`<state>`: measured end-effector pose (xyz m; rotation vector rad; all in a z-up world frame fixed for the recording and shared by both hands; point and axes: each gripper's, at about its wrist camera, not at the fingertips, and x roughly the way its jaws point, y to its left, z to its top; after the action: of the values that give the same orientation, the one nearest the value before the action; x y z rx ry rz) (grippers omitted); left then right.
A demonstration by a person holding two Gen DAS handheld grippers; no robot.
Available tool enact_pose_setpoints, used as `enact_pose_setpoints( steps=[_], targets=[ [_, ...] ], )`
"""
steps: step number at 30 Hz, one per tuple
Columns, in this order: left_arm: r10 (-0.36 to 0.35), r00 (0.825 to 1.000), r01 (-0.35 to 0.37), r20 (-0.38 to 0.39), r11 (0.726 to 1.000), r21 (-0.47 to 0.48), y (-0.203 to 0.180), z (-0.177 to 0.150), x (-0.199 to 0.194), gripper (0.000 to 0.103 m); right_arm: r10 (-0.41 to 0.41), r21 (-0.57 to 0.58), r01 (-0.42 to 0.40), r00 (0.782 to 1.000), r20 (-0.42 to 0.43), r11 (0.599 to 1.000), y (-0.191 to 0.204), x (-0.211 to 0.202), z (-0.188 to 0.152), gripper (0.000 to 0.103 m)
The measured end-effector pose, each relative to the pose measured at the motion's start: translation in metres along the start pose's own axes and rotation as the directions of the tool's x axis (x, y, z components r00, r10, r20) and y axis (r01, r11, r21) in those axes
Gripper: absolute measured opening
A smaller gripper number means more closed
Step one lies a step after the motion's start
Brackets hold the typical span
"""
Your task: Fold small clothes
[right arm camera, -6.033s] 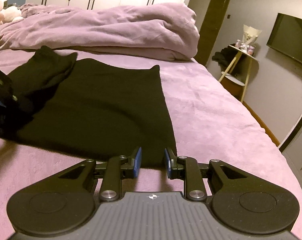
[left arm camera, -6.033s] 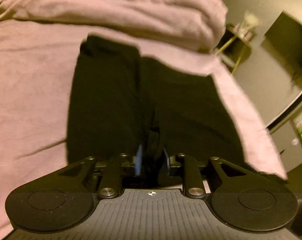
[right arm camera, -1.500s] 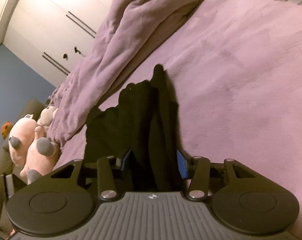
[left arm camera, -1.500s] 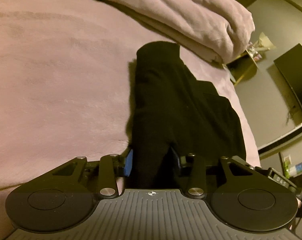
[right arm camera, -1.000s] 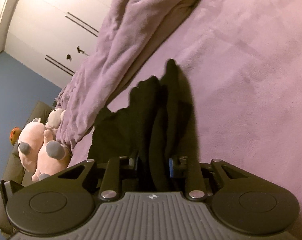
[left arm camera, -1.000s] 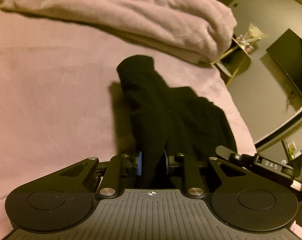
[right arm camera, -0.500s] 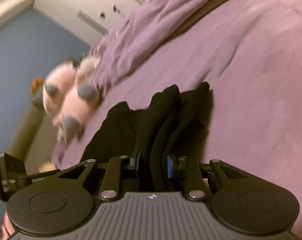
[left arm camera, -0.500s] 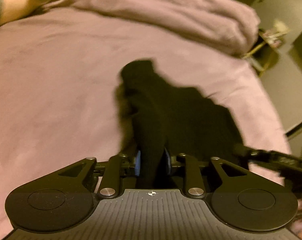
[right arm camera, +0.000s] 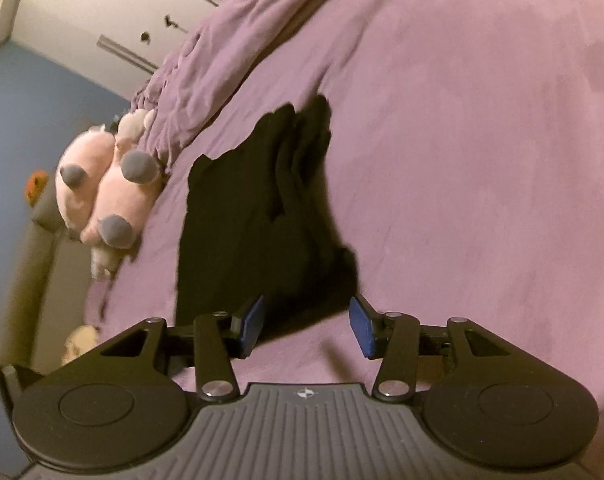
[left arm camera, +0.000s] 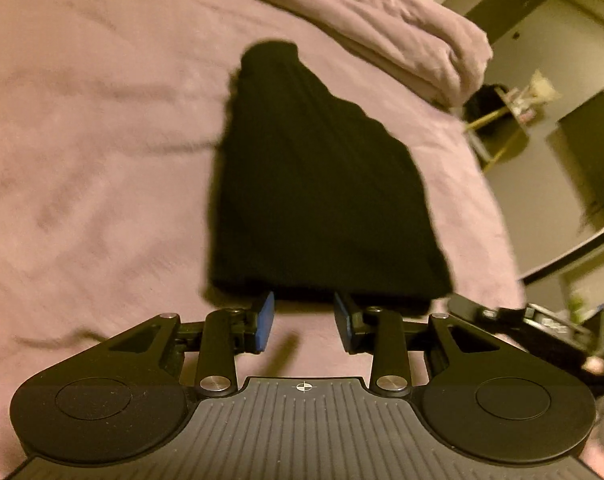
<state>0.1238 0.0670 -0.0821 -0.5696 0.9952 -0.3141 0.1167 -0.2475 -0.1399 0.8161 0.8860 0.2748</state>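
A black garment (left arm camera: 314,192) lies folded in a narrow stack on the purple bed cover (left arm camera: 82,160). My left gripper (left arm camera: 304,320) is open and empty, just short of the garment's near edge. In the right wrist view the same garment (right arm camera: 262,216) lies folded ahead. My right gripper (right arm camera: 304,324) is open and empty, its jaws spread at the garment's near edge without holding it. The other gripper's body (left arm camera: 514,328) shows at the right in the left wrist view.
A bunched purple duvet (left arm camera: 382,28) lies along the far side of the bed. A pink plush toy (right arm camera: 102,184) sits at the bed's left end. A small shelf stand (left arm camera: 502,120) and a dark screen (left arm camera: 594,148) stand beyond the bed's right edge.
Both grippers were shut on the black garment half a second ago. Both have opened, let it go and pulled back a little. The garment now lies flat on the bed.
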Motion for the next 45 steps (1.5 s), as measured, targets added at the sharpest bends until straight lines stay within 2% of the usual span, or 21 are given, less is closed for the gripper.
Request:
enact_pose_setpoints(
  steps=[2,6,7,8,9,11,13,17,23,28,30,31,34,36,38,40,41,42,43,44,45],
  targets=[
    [-0.038,0.999,0.038,0.007,0.998,-0.043,0.002,-0.001,0.003,0.036,0.043,0.062,-0.043,0.999,0.005,0.997,-0.001,0.005,-0.003,0.046],
    [-0.07,0.996,0.079,0.062,0.982,-0.17,0.015,0.006,0.014,0.034,0.077,0.121,-0.085,0.995,0.068,0.989,0.007,0.014,-0.006,0.042],
    [-0.062,0.996,0.075,0.067,0.975,-0.21,0.018,0.008,0.017,0.033,0.075,0.117,-0.084,0.994,0.08,0.99,0.009,0.015,-0.005,0.04],
    [-0.06,0.995,0.076,0.075,0.97,-0.231,0.021,0.009,0.019,0.031,0.059,0.111,-0.068,0.994,0.088,0.992,0.012,0.017,-0.005,0.033],
    [-0.049,0.995,0.069,0.088,0.968,-0.241,0.022,0.009,0.02,0.029,0.041,0.113,-0.051,0.995,0.09,0.992,0.013,0.02,-0.005,0.029],
    [-0.002,0.995,0.023,0.102,0.978,-0.206,0.019,0.01,0.019,0.019,0.008,0.13,-0.021,0.995,0.094,0.991,0.011,0.026,-0.004,0.011],
    [0.037,0.994,-0.021,0.099,0.988,-0.155,0.015,0.011,0.019,0.015,-0.012,0.142,-0.002,0.995,0.1,0.99,0.007,0.027,-0.005,0.008],
    [0.069,0.993,-0.056,0.095,0.989,-0.137,0.017,0.012,0.022,0.012,-0.064,0.087,0.055,0.993,0.104,0.995,0.009,0.031,-0.008,0.008],
    [0.054,0.995,-0.039,0.084,0.984,-0.171,0.028,0.01,0.02,0.011,-0.106,0.044,0.102,0.99,0.098,0.994,0.014,0.032,-0.005,0.009],
    [0.057,0.995,-0.043,0.078,0.985,-0.167,0.027,0.011,0.017,0.011,-0.097,0.065,0.091,0.99,0.1,0.994,0.015,0.031,-0.002,0.014],
    [0.055,0.996,-0.042,0.073,0.985,-0.166,0.027,0.012,0.017,0.009,-0.094,0.072,0.086,0.99,0.108,0.994,0.015,0.032,-0.002,0.014],
    [0.057,0.995,-0.044,0.076,0.985,-0.165,0.028,0.013,0.016,0.004,-0.097,0.067,0.09,0.989,0.113,0.994,0.016,0.033,-0.002,0.014],
    [0.071,0.993,-0.056,0.097,0.986,-0.155,0.028,0.016,0.009,0.002,-0.126,0.042,0.122,0.986,0.113,0.992,0.021,0.035,-0.003,0.005],
    [0.079,0.988,-0.06,0.136,0.988,-0.143,0.027,0.018,-0.002,0.002,-0.132,0.014,0.131,0.984,0.122,0.991,0.026,0.031,-0.004,0.004],
    [0.107,0.98,-0.087,0.17,0.989,-0.122,0.027,0.021,-0.013,0.001,-0.059,0.036,0.055,0.99,0.131,0.998,0.027,0.023,-0.005,0.004],
    [0.132,0.974,-0.113,0.185,0.988,-0.108,0.029,0.024,-0.022,0.001,0.07,0.119,-0.087,0.988,0.137,0.989,0.018,0.017,-0.006,0.004],
    [0.148,0.972,-0.13,0.185,0.986,-0.104,0.03,0.025,-0.024,0.001,0.136,0.174,-0.16,0.981,0.139,0.972,0.01,0.015,-0.006,0.004],
    [0.164,0.97,-0.149,0.182,0.984,-0.094,0.031,0.025,-0.026,0.002,0.136,0.197,-0.162,0.981,0.138,0.967,0.005,0.015,-0.007,0.004],
    [0.181,0.968,-0.169,0.175,0.982,-0.082,0.031,0.025,-0.027,0.002,0.078,0.166,-0.1,0.988,0.132,0.981,0.005,0.015,-0.007,0.004],
    [0.198,0.966,-0.191,0.166,0.98,-0.06,0.029,0.025,-0.027,0.002,-0.024,0.075,0.015,0.993,0.118,0.997,0.009,0.017,-0.007,0.004],
    [0.212,0.964,-0.21,0.158,0.977,-0.031,0.026,0.026,-0.026,0.002,-0.126,-0.018,0.129,0.987,0.103,0.992,0.014,0.021,-0.008,0.004]
  ],
)
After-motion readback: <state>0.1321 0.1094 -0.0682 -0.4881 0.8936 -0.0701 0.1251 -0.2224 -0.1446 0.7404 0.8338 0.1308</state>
